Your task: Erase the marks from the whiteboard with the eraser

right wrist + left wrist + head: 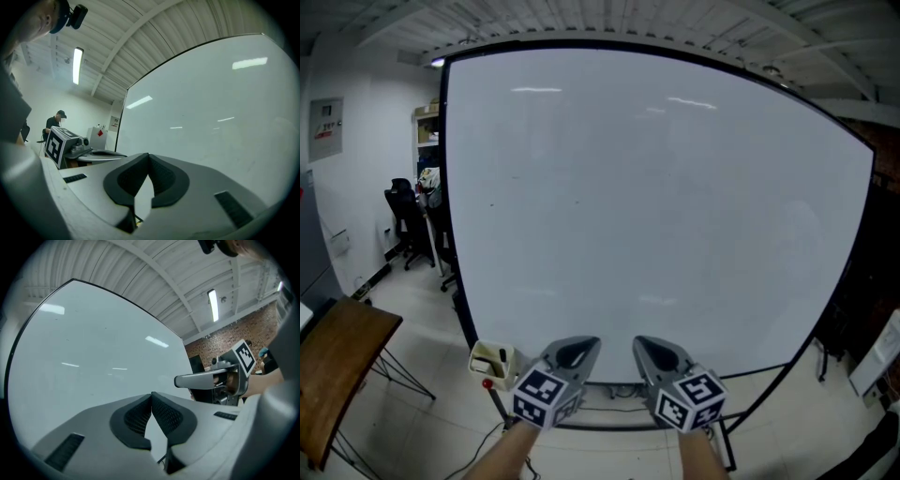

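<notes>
Whiteboard of glossy white in a thin black frame point(656, 216) fills most of the head view, and it reads as clean — only a few faint specks toward its upper left, too small to call marks. No eraser shows in either tool. The left grey tongs point(573, 351) and the right grey tongs point(662, 354) sit side by side at the lower centre, level and short of the board, each pair pressed tip to tip with nothing between.

A small cream box with a red piece point(492, 360) hangs at the board's lower left corner; whether the eraser lies in it I cannot tell.

The likeliest fault from here, in my judgement, is going at the board bare — hard tips would smear or scratch rather than wipe. Reaching for the box with the tongs this tight could nudge it off its perch, since they must spread first. A firm push might also rock the board on its black stand point(766, 391).
</notes>
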The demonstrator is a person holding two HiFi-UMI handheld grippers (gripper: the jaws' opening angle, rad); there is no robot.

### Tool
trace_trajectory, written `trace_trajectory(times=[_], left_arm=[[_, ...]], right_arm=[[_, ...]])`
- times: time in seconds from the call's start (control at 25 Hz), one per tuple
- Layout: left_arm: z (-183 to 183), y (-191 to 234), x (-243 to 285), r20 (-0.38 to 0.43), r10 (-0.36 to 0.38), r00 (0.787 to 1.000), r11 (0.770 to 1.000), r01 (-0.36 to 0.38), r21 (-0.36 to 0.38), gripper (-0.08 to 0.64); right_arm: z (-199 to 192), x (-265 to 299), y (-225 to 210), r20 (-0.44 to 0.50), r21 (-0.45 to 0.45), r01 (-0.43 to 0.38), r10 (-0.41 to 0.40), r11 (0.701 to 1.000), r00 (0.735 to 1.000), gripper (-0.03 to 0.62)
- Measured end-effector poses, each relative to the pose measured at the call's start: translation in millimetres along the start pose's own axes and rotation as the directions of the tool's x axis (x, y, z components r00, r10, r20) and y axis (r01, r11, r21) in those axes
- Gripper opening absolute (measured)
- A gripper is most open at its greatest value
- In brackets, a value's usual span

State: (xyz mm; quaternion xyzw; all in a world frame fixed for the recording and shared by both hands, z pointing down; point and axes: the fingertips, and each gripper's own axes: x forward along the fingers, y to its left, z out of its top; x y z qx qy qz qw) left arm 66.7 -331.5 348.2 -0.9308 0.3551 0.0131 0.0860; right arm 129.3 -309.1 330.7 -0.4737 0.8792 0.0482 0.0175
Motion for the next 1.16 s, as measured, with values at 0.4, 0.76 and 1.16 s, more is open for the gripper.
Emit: trace_trajectory(times=[0.4, 0.76, 1.16], left_arm=[[1, -8, 2, -0.011, 0.002, 1.000, 1.000, -0.002, -0.003, 0.000], [-2, -13, 0, -0.012, 0.006, 1.000, 1.000, -0.006, -0.002, 0.000], [2, -17, 4, -0.009, 0.006, 1.000, 1.000, -0.006, 0.001, 0.000]], right_arm=[[1, -4, 1, 0.004, -0.003, -0.014, 0.014, 1.000, 1.000, -0.011], [1, -6, 3, 0.011, -0.006, -0.028, 0.028, 1.000, 1.000, -0.011], [4, -7, -1, 0.017, -0.007, -0.034, 0.034, 0.999, 0.999, -0.011]])
